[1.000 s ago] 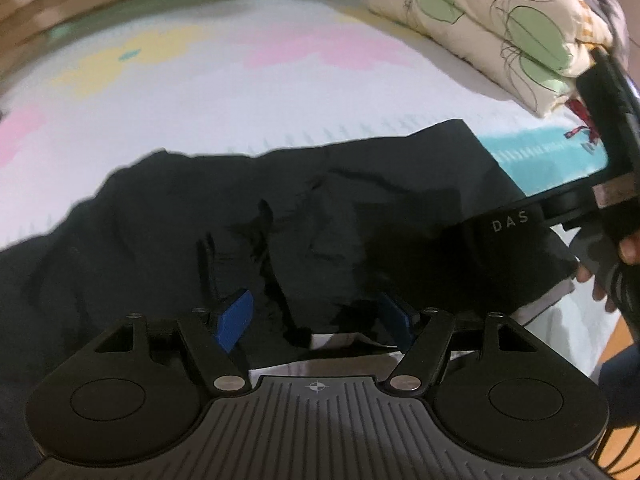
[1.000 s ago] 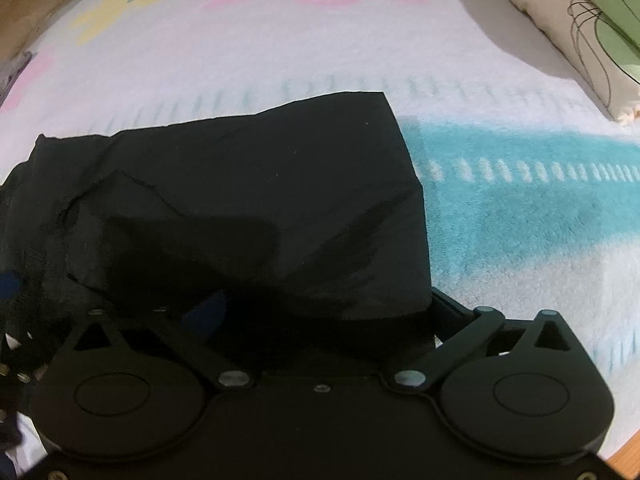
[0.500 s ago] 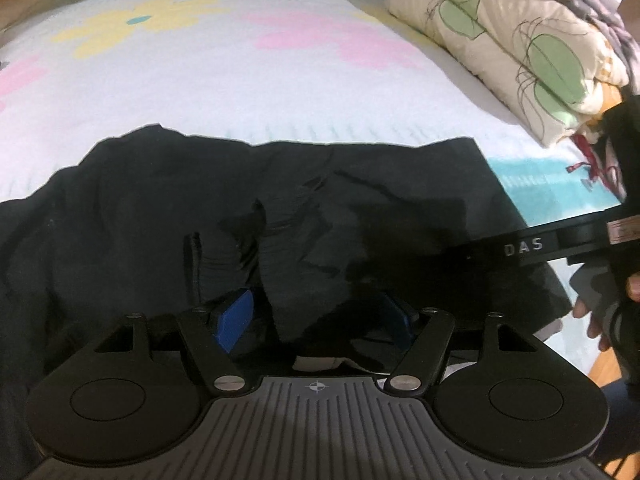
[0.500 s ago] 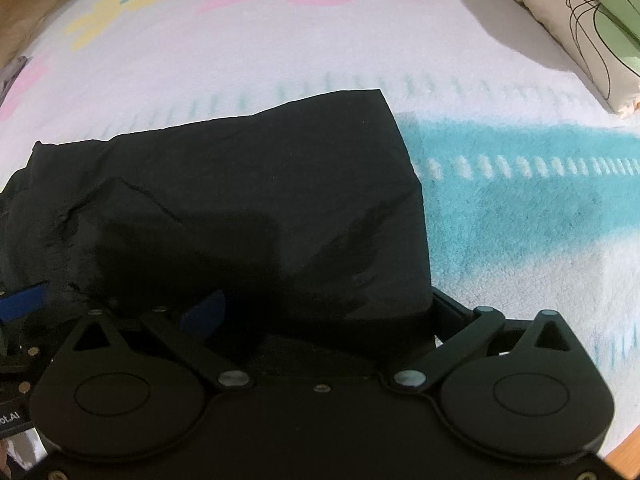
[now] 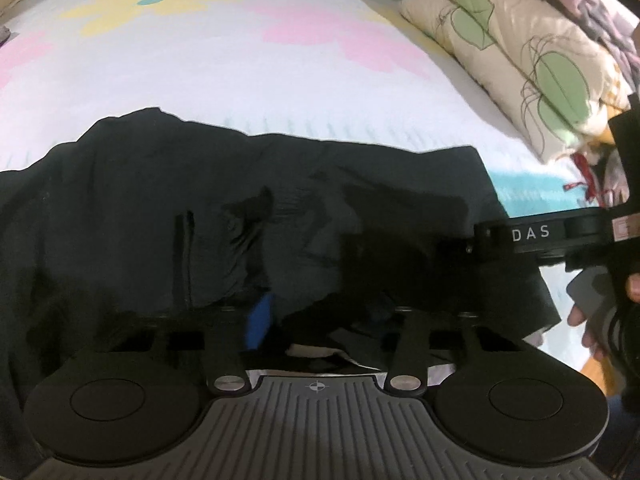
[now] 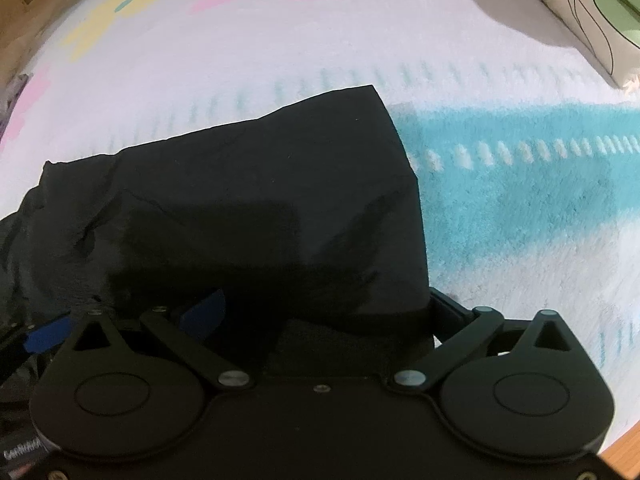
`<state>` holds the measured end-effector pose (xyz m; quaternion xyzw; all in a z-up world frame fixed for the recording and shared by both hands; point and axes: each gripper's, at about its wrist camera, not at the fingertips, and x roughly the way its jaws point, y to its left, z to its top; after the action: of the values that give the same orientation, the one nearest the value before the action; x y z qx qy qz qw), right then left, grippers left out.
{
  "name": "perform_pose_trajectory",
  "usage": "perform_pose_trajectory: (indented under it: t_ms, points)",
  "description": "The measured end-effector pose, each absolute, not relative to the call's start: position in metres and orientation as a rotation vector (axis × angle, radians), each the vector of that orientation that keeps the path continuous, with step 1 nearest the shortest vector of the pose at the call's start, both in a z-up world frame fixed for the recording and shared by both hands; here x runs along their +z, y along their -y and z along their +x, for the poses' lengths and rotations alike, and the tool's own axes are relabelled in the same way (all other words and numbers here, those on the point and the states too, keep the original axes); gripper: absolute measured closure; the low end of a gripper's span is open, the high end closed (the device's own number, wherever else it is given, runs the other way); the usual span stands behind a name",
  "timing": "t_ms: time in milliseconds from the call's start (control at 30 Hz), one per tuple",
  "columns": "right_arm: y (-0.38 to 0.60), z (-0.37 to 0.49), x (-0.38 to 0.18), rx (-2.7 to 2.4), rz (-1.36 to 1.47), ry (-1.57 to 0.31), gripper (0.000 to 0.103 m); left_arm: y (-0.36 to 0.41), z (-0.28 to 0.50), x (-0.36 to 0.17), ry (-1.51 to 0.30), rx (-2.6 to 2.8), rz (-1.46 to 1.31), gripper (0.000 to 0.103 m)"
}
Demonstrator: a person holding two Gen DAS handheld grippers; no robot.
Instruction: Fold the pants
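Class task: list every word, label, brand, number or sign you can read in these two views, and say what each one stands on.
"DAS": white letters on the black body of the right claw, left wrist view.
Pale label beside it: too blurred to read.
White print at the bottom left corner, right wrist view: too blurred to read.
Crosshair sign: on the grey ribbed plate.

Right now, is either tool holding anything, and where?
Cannot tell: the left tool has just been closing on the pants at a near-edge fold; right tool stands wide open around the same edge.
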<state>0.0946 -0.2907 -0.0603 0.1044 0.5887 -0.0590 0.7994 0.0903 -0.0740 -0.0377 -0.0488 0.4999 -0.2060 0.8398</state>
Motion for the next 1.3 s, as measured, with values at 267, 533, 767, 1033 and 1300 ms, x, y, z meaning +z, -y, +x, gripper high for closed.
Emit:
perform_pose_trajectory:
  t_ms: [267, 533, 767, 1033, 1300]
  points:
    - [0.321, 0.097, -0.044, -0.202, 0.291, -1.195, 0.001, 0.077, 0.081, -0.038, -0.996, -0.405, -0.035, 0.086]
    - [0.338, 0.092, -0.038, -0.215, 0.359, -1.169, 0.001, 0.039, 0.074, -0.017, -0.964, -0.340, -0.051, 0.098]
    - [0.321, 0.093, -0.044, -0.210, 0.334, -1.170, 0.001, 0.016, 0.090, -0.039, -1.083, -0.281, -0.127, 0.092]
    - [0.309, 0.091, -0.061, -0.191, 0.269, -1.237, 0.001, 0.001, 0.094, -0.039, -1.119, -0.196, -0.117, 0.064]
    - [0.287, 0.090, -0.072, -0.180, 0.122, -1.227, 0.000, 0.015, 0.087, -0.010, -1.025, -0.192, 0.001, 0.064]
